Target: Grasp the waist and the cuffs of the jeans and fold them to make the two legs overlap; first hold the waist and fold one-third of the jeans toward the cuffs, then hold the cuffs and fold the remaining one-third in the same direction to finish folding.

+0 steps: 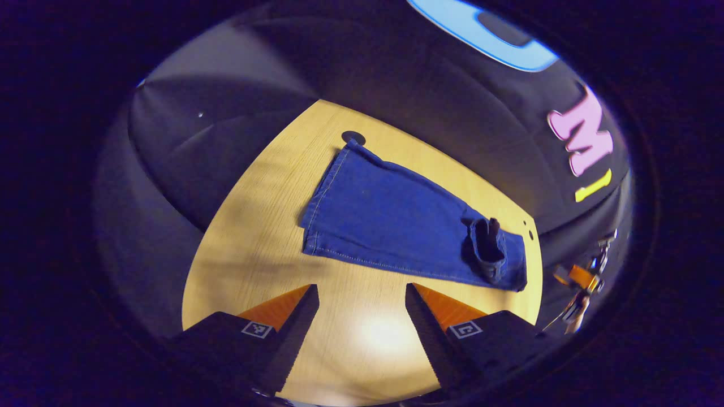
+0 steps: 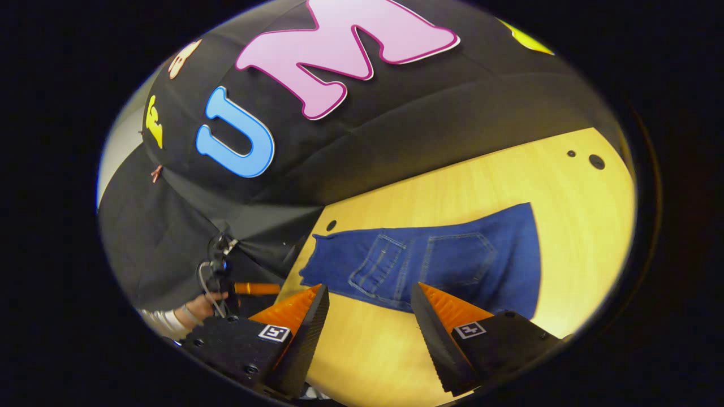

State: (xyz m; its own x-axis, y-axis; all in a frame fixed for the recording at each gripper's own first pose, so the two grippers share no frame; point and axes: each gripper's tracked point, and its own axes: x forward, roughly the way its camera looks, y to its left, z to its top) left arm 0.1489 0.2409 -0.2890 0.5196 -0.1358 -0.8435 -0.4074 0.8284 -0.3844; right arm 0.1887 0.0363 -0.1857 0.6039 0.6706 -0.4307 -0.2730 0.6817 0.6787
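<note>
Left hand-held gripper [image 1: 362,305]: released, jaws spread wide, nothing between them. Hovers over bare wood at the near edge of the bench [image 1: 254,226], short of the jeans.
Left fingers [image 1: 294,322]: apart from the denim; the near hem lies just ahead of the tips.
Right hand-held gripper [image 2: 370,308]: released too, jaws wide, nothing gripped. Tips sit at the near edge of the jeans in its own view; cannot tell whether they touch the fabric.
Right fingers [image 2: 308,325]: one tip near the waist end, the other below the back pockets.
Jeans [image 1: 390,220]: lying flat on the bench, spread lengthwise, dark blue denim with pale stitching. In the left gripper view one end has a small bunched-up fold of fabric standing up; the other end reaches a dark round hole [image 1: 353,137] in the bench top.
Jeans, right gripper view [image 2: 441,260]: two back pockets face up, waist end towards the bench corner, the rest running off to the right.
Other gripper: seen far off at the left gripper view's right edge [image 1: 582,280], beyond the bench edge.
Person's hand [image 2: 201,308]: in the right gripper view, holding a device with a cable, off the bench's corner.
Containers: none on the bench; only the jeans lie on it.
</note>
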